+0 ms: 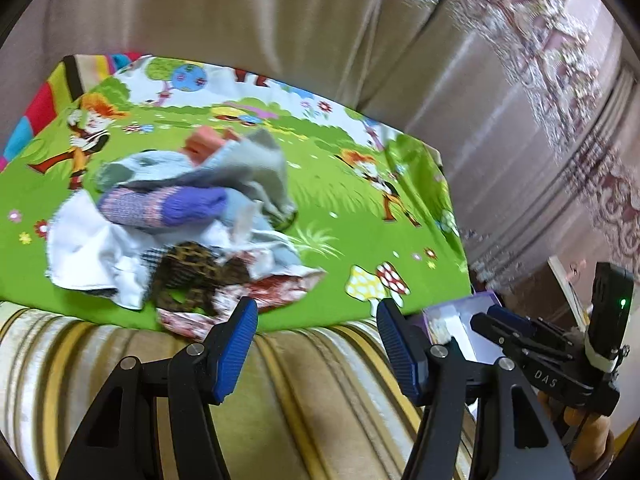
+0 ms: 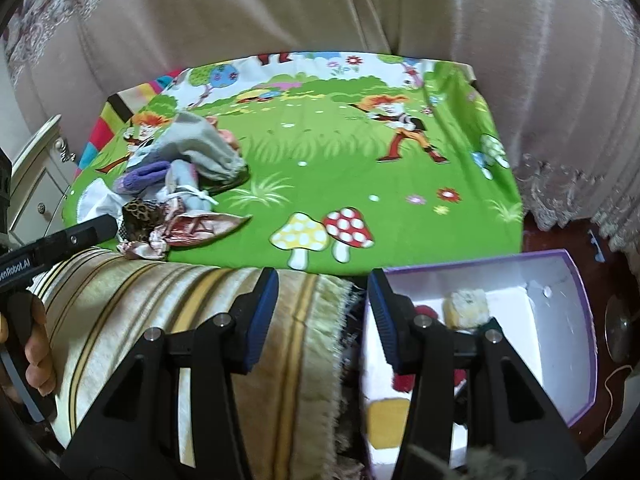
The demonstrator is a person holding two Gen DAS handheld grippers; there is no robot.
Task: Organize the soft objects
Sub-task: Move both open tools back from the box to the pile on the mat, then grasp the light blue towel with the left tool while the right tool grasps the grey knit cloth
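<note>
A pile of soft items point(image 1: 188, 224) lies on a green cartoon-print sheet point(image 1: 340, 200): white cloth, a purple knitted piece point(image 1: 168, 206), grey cloth, a leopard-print piece point(image 1: 188, 276) and a pink satin piece. My left gripper point(image 1: 316, 332) is open and empty, just in front of the pile's near edge. The pile also shows in the right wrist view point(image 2: 176, 184) at left. My right gripper point(image 2: 322, 312) is open and empty, above the edge of a white box with a purple rim point(image 2: 576, 304). The box holds a yellowish fluffy item point(image 2: 468, 308), a red one and a yellow one.
A striped beige cover with a fringe point(image 2: 200, 320) lies in front of the sheet. Beige curtains point(image 2: 320, 4) hang behind. A white drawer unit point(image 2: 36, 184) stands at left. The right gripper shows in the left wrist view point(image 1: 560, 352) over the box.
</note>
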